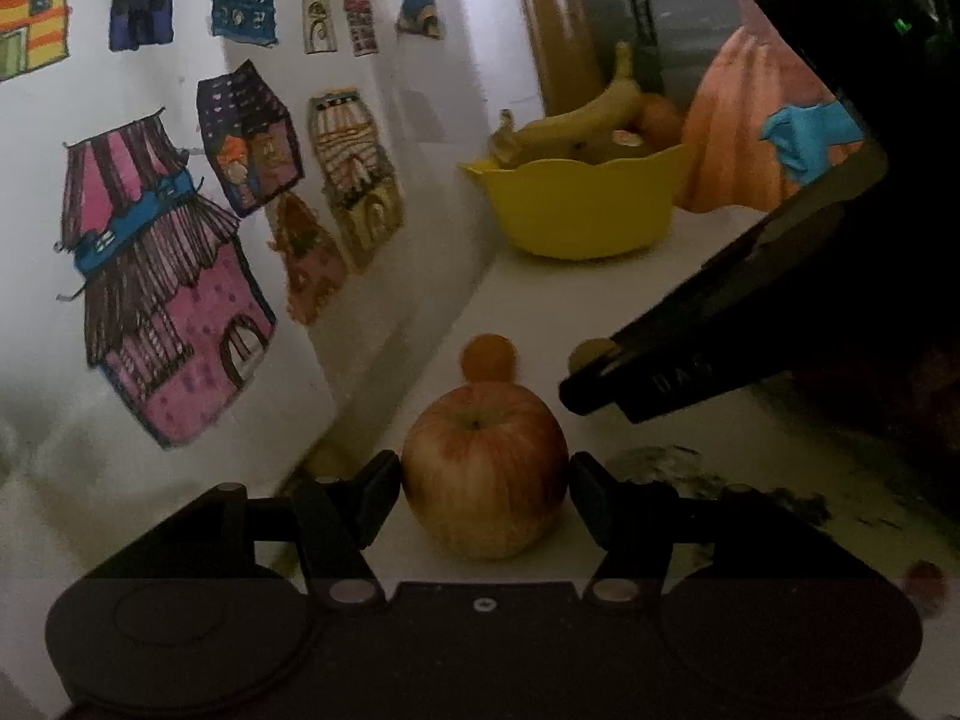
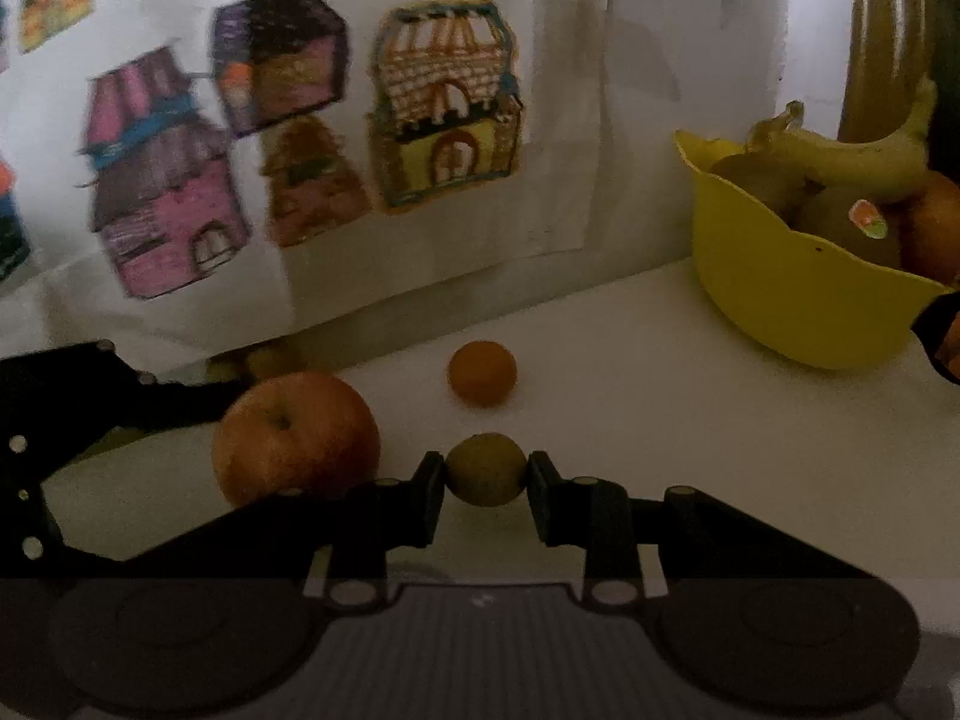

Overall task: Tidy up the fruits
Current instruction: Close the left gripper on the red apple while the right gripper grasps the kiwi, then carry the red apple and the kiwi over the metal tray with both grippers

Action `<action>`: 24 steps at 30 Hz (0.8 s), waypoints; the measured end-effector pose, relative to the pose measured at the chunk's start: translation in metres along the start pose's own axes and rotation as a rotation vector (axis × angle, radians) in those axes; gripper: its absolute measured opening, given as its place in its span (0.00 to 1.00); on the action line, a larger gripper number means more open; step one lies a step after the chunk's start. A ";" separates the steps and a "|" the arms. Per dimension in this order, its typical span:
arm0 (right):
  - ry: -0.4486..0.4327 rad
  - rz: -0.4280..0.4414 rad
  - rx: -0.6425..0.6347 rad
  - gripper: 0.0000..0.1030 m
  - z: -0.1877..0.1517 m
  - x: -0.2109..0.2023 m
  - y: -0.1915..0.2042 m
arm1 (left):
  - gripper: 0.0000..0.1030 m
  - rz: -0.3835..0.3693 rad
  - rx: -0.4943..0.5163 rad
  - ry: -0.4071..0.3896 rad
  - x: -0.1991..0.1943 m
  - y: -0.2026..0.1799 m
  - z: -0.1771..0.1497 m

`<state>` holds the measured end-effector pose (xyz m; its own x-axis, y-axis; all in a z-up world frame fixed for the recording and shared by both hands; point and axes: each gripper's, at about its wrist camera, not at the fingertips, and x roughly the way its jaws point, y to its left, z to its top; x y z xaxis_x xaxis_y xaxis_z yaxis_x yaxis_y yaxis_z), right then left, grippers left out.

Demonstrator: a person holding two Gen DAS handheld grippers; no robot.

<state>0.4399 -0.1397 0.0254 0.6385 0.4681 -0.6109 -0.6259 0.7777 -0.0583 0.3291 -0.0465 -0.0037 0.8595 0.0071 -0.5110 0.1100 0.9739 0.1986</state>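
White table (image 2: pixel 630 360) w/ kids' house drawings (image 2: pixel 444 102) on the wall behind. Yellow bowl (image 2: pixel 798 294) at far right holds a banana (image 2: pixel 852 156) lying across the rim, long axis roughly left-right, stem up at right, plus kiwis (image 2: pixel 840 222) and an orange fruit, partly hidden. Apple (image 1: pixel 485 471) sits upright on table, stem up, between left gripper (image 1: pixel 485 480) pads; jaws touch both sides, clamped on it. Orange (image 2: pixel 482 373) loose, farther back. Small green fruit (image 2: pixel 486 469) pinched by right gripper (image 2: pixel 486 474), just right of apple.
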 end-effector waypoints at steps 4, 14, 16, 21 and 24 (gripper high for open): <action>-0.002 -0.002 -0.006 0.33 -0.013 -0.023 0.012 | 0.62 -0.045 -0.006 0.002 -0.024 -0.011 -0.010; -0.032 -0.046 0.023 0.33 -0.048 -0.094 0.021 | 0.61 -0.124 -0.033 0.019 -0.071 -0.032 -0.027; -0.036 -0.059 0.034 0.33 -0.056 -0.109 0.022 | 0.61 -0.139 -0.036 0.019 -0.079 -0.037 -0.029; -0.044 -0.107 0.058 0.33 -0.077 -0.144 0.026 | 0.61 -0.180 -0.042 0.010 -0.096 -0.052 -0.033; -0.039 -0.133 0.072 0.33 -0.091 -0.159 0.027 | 0.61 -0.195 -0.035 0.007 -0.104 -0.062 -0.036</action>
<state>0.2809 -0.2318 0.0496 0.7314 0.3736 -0.5705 -0.5015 0.8616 -0.0788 0.2148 -0.0992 0.0075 0.8203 -0.1812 -0.5425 0.2569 0.9642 0.0664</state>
